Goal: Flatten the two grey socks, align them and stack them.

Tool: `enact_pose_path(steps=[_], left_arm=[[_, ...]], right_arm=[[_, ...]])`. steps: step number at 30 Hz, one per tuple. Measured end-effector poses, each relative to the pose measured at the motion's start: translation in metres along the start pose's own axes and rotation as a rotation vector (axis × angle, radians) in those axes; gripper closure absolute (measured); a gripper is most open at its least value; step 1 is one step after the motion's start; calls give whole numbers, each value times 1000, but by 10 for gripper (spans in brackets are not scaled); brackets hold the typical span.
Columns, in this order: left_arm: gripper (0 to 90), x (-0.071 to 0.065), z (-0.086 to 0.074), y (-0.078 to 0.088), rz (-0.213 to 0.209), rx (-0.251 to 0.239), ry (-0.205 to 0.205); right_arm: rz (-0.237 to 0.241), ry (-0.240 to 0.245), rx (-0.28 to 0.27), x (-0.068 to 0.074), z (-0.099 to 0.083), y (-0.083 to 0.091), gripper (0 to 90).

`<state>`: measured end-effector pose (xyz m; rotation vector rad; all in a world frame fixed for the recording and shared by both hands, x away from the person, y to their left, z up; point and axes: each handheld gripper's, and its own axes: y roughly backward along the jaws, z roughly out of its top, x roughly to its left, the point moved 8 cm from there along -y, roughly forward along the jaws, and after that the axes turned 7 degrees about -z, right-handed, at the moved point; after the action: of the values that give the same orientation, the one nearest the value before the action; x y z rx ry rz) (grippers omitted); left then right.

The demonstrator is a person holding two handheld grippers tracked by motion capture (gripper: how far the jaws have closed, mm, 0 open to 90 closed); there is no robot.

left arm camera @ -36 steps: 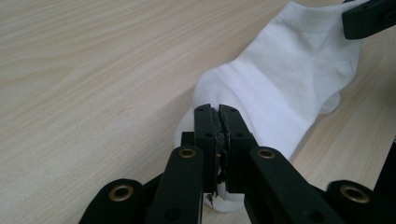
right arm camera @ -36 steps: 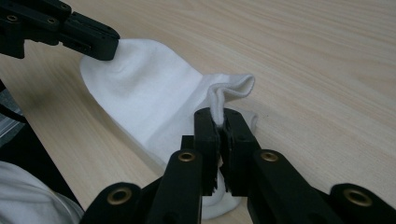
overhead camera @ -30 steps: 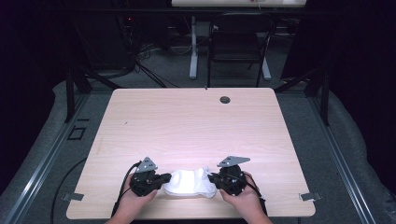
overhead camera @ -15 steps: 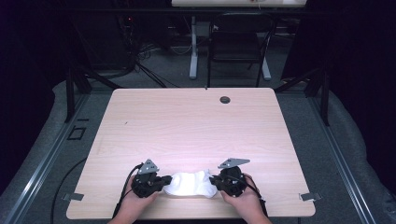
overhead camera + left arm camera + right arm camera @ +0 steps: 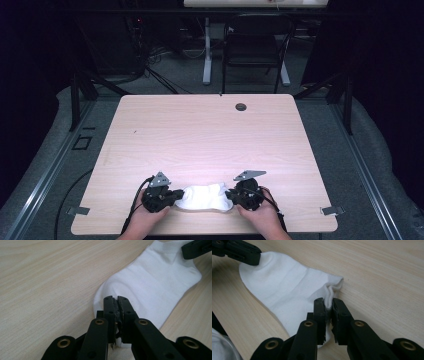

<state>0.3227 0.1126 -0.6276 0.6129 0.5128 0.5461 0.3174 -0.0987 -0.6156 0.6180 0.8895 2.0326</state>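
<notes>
At the near edge of the table we find a white sock lying flat between the two tongs, held at both ends.

On the left, the left gripper has its jaws closed tight on the toe end of the sock; in the left gripper view the fabric is pinched between the pads with almost no gap.

On the right, the right gripper is likewise closed on the cuff end; the right gripper view shows the ribbed hem bunched and puckered between the pads.

We judge the step in hand to be stretching or smoothing the sock. To do it well, we advise pulling both ends apart evenly and low over the wood, keeping both pinches firm. The right-hand bite looks shallow, so it may slip under tension.
</notes>
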Motion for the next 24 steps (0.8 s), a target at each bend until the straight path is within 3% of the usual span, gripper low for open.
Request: enact_pose_path(steps=[7,12,17,24], left_arm=[[807,-1,1,2,-15,-14,8],[744,-2,7,8,-9,-48,0],[726,-7,13,16,-23,-81,-8],[709,-16,5,5,-47,-30,-40]], right_arm=[[-1,-22,-21,-4,2,3,729],[-15,-33,-77,-6,7,12,715],[8,10,-145,3,14,18,711],[40,67,-124,20,14,9,685]])
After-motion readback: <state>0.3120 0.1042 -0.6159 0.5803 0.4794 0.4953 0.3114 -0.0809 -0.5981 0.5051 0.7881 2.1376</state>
